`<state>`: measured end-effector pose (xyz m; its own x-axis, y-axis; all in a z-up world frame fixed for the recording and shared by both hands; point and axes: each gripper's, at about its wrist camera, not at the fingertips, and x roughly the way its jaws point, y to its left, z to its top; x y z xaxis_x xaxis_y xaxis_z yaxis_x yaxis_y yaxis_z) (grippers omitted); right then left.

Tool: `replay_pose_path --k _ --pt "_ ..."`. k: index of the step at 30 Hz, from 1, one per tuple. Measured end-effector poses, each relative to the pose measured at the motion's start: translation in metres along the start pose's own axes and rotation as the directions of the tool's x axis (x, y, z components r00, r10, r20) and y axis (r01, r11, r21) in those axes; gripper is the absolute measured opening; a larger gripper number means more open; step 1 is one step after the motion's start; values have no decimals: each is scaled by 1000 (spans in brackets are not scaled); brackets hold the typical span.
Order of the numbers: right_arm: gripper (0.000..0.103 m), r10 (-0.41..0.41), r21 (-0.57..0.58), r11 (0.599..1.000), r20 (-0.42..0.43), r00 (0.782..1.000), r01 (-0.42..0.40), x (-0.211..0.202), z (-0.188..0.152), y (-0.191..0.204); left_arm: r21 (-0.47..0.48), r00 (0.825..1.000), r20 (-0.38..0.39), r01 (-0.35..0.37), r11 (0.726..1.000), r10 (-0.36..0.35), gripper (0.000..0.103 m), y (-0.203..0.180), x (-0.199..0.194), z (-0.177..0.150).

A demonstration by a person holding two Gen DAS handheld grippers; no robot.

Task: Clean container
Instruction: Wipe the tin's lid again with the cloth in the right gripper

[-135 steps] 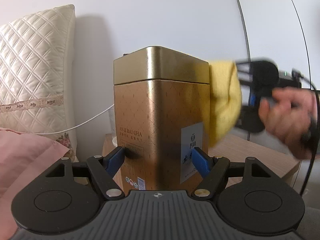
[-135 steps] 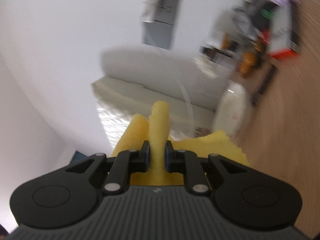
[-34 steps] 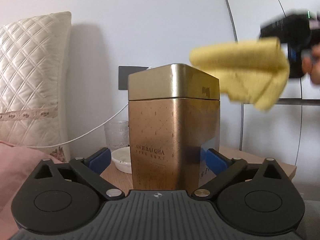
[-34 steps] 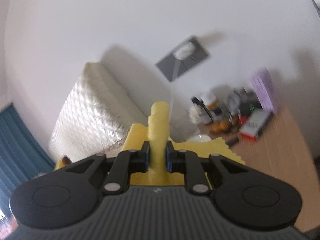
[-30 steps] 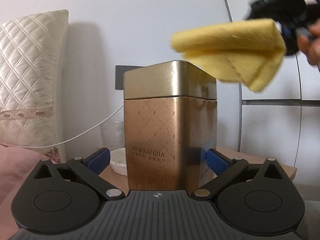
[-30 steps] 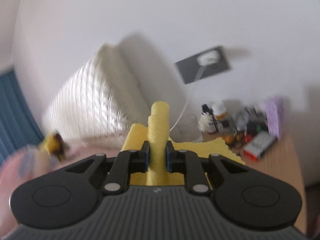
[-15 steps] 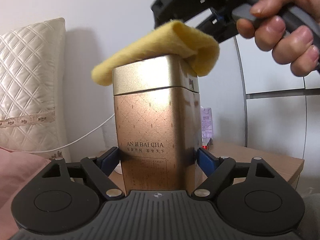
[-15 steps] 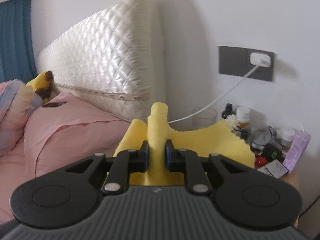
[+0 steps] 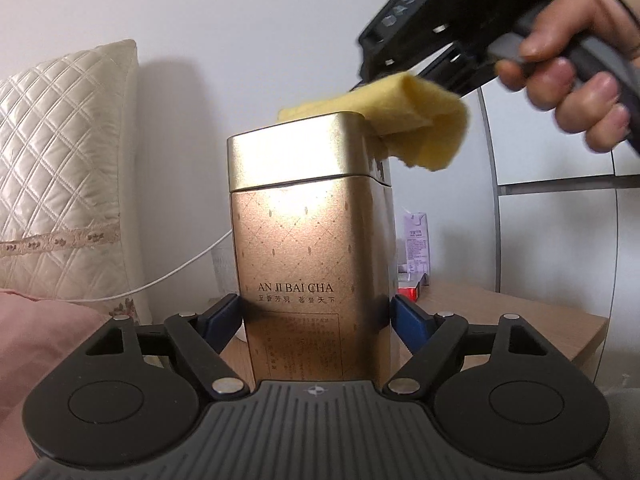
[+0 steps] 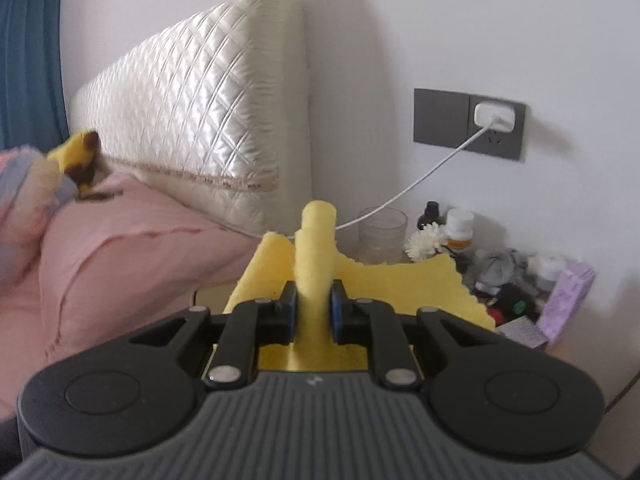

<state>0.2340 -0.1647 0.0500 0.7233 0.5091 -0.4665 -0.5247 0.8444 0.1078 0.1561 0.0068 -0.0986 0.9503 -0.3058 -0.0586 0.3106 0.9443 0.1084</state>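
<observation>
Wiping lid top of gold tea tin (image 9: pixel 312 264), upright, clamped at lower sides by left gripper (image 9: pixel 316 318), over nightstand (image 9: pixel 500 312). Right gripper (image 10: pixel 313 312) pinched tight on folded yellow cloth (image 9: pixel 404 120), laid on lid's right edge, drooping past corner. Next, probably: drag cloth leftward, tin kept steady.

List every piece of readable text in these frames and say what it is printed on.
"AN JI BAI CHA": front of the gold tin.
Chinese line and fine print below it: too small to read.
Lettering on the right gripper body: blurred.
Purple box label: too small to read.
</observation>
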Motion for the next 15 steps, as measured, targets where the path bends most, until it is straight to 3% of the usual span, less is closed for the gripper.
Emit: replay_pose_path --k 2,7,11,15 --pt "18 -8 -11 1000 6 1000 8 7 2 5 -1 1000 1 -4 1000 4 83 0 -1 0" --pt "18 60 -19 998 13 998 -59 10 0 28 1 1000 0 -15 1000 15 84 -3 -5 -1" --pt "17 89 -17 996 17 996 -89 0 -1 39 0 997 -32 -66 998 66 84 -12 -5 5" --pt "16 57 22 998 144 988 -61 -32 15 20 -9 987 -61 -147 989 146 84 -25 -4 10"
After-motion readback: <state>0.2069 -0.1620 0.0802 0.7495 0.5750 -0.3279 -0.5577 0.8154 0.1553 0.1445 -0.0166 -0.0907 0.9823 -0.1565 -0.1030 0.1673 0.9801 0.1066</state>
